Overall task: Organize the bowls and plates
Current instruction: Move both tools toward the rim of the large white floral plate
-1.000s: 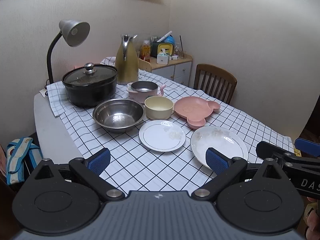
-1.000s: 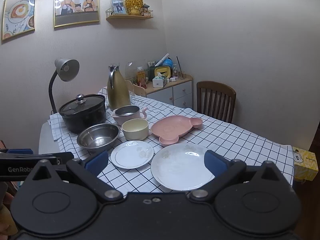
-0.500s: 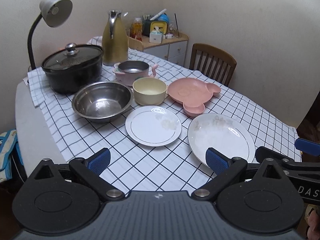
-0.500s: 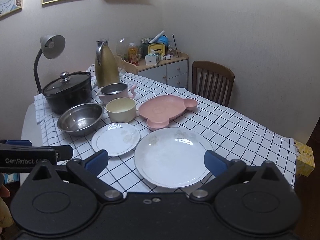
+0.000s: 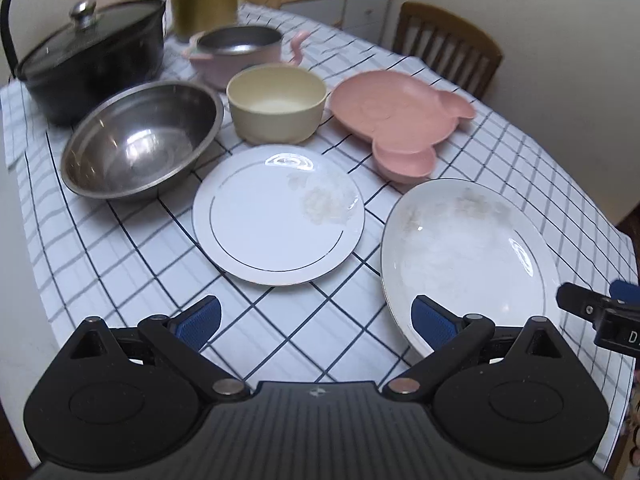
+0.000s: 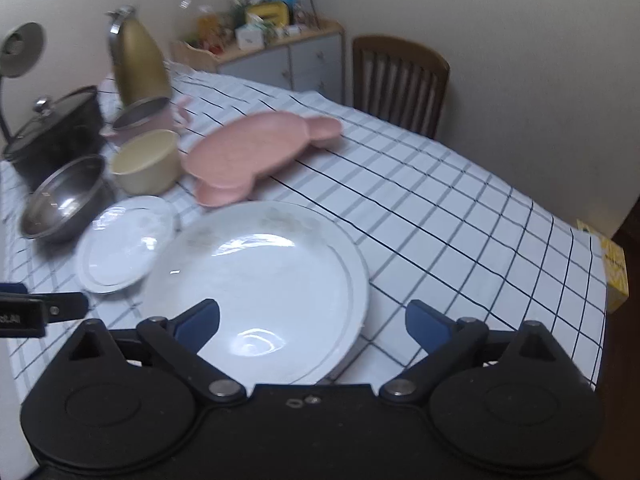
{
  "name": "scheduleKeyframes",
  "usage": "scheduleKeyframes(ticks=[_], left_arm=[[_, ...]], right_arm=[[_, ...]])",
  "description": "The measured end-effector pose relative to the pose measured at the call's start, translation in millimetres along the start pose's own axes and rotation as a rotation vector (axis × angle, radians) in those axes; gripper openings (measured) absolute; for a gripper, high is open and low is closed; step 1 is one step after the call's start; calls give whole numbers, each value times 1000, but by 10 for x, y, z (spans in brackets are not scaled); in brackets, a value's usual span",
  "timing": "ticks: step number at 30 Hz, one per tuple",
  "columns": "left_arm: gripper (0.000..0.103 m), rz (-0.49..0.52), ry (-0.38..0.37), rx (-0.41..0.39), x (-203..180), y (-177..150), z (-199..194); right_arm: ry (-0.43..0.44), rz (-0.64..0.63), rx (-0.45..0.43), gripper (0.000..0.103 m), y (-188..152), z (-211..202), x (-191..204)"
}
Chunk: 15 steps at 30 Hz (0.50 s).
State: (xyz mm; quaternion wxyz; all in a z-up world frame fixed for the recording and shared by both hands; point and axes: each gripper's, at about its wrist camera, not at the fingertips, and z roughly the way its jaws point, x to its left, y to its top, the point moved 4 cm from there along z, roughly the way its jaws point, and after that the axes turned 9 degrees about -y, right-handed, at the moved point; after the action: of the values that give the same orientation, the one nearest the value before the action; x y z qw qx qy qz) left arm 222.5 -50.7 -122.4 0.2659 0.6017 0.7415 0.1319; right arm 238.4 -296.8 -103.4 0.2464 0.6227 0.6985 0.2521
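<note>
A: White china nearest. My right gripper (image 6: 313,322) sits over the large plate (image 6: 260,280), jaws spread wide, holding nothing.

B: And the left?

A: My left gripper (image 5: 316,320) likewise gapes wide and empty above the checked tablecloth (image 5: 132,248); the small plate (image 5: 279,215) lies at 12 o'clock, the large one at 3.

B: Farther back?

A: Steel bowl (image 5: 142,140) at 10 o'clock, cream bowl (image 5: 276,105) at 12, pink divided plate (image 5: 400,118) at 1. Behind them I log a pink pot (image 5: 236,54) and a lidded black pot (image 5: 94,62).
</note>
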Motion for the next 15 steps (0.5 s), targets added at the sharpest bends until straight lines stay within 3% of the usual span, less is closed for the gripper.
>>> scheduleKeyframes(ticks=[7,15], left_arm=[[102,-58,-59,64,-104,154,403],[97,-50,-118,116,-298,159,612]], right_arm=[[-14,68,116,87,71,468,-486],[46,127,215,71,48,696,-539]])
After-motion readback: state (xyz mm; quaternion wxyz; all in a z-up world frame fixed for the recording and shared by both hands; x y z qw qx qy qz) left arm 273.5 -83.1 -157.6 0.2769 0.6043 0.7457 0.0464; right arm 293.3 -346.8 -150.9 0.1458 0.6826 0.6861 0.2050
